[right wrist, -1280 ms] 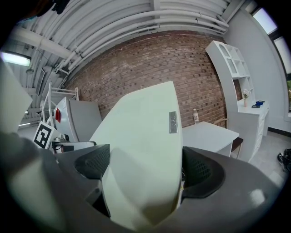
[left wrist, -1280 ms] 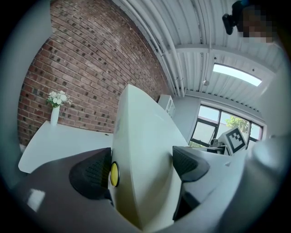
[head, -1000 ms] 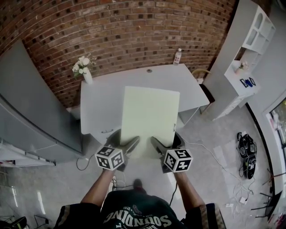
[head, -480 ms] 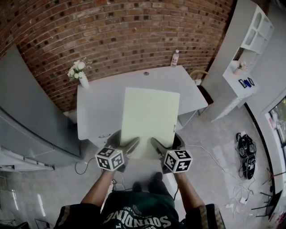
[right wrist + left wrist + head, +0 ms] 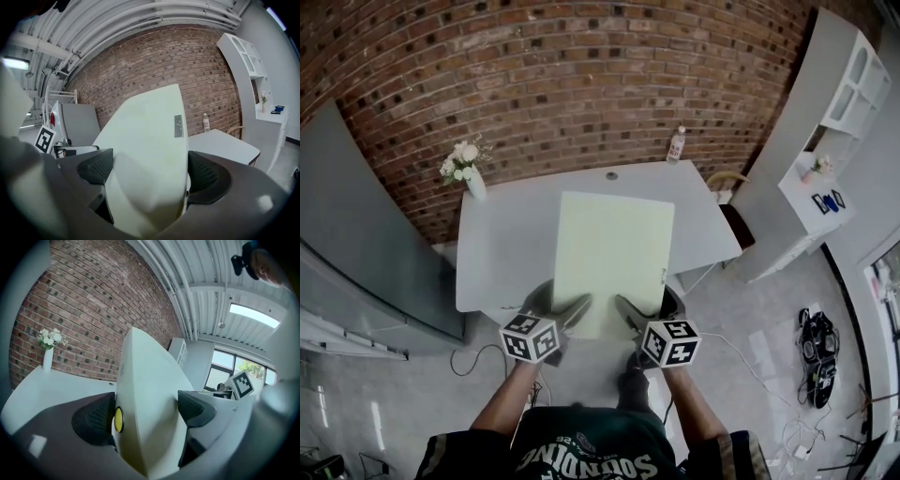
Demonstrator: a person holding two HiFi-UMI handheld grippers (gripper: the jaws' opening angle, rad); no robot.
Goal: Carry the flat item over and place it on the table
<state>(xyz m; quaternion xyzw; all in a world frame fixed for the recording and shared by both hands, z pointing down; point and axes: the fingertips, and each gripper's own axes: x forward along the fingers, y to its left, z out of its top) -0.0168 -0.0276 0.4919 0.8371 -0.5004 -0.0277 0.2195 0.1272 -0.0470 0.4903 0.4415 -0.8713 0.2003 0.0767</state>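
Two grippers held one flat item (image 5: 614, 258), a pale green rectangular board, by its near short edge. The left gripper (image 5: 563, 306) pinched the left part of that edge and the right gripper (image 5: 646, 307) the right part. Each had its jaws clamped on the board from both faces (each gripper's own view showed dark ribbed pads (image 5: 96, 418) pressed against it). A small yellow disc (image 5: 118, 419) sat on the inner face of one left pad, touching the board. A narrow grey label (image 5: 178, 126) lay near the board's right long edge. Seen from the head view, the board stretched away from the person and overlapped the middle of the white table (image 5: 506, 244); whether it touched the tabletop could not be told. The table stood against a brick wall (image 5: 562, 84). On its far left corner stood a white vase (image 5: 474, 182) of pale flowers, and near its far right corner a bottle (image 5: 677, 143). A white shelf unit (image 5: 839, 98) stood to the right, well apart from the table.
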